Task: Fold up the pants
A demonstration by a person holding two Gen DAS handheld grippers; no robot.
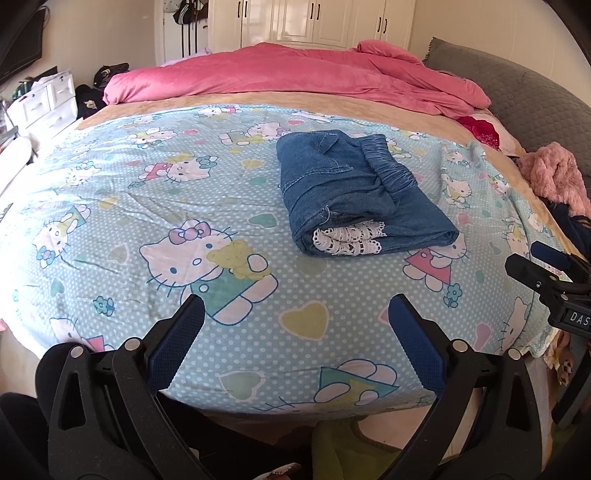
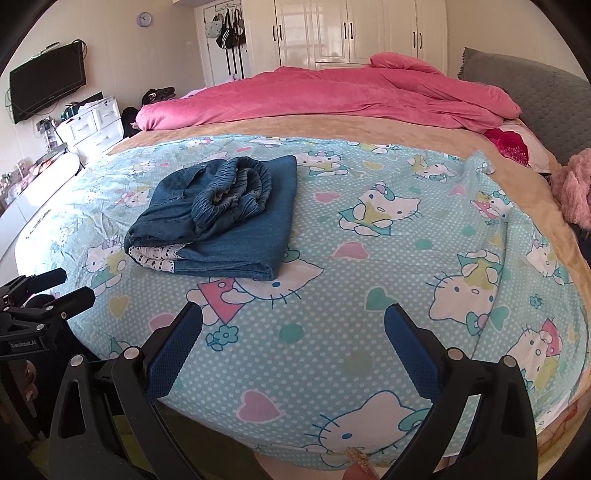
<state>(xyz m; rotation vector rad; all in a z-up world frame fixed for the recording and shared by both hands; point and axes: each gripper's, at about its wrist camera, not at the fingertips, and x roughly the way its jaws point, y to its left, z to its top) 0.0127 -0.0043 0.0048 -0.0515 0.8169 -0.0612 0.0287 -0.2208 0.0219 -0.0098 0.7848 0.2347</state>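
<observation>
While both grippers hang near the front edge of the bed, the pants [image 1: 354, 192] lie folded up in a small blue bundle on the sheet [image 1: 147, 184]. That sheet is light blue with white dots, hearts and cartoon cats. It covers the near part of the bed.

The pants are made of blue jean cloth. A stretchy, crinkled waistband [image 2: 236, 188] sits on top of the bundle. A strip of white lace [image 1: 349, 240] peeks out at the near end of the fold. Nothing touches the pants.

The left gripper [image 1: 295, 332] has its two fingers [image 1: 173, 343] spread wide apart, and they hold nothing. The right gripper [image 2: 293, 336] is the same, with its fingers [image 2: 173, 347] spread wide and nothing between them. Both sit low, near the front of the sheet and apart from the pants. From the left camera the pants are ahead and a bit to the right. From the right camera they are ahead and to the left.

Behind the sheet a tan blanket [image 2: 295, 125] shows, and a big pink quilt [image 1: 295, 77] is bunched up at the far side of the bed. White closet doors [image 2: 351, 33] stand at the back wall. A dark television [image 2: 48, 85] hangs on the left wall above white drawers [image 2: 92, 125].
</observation>
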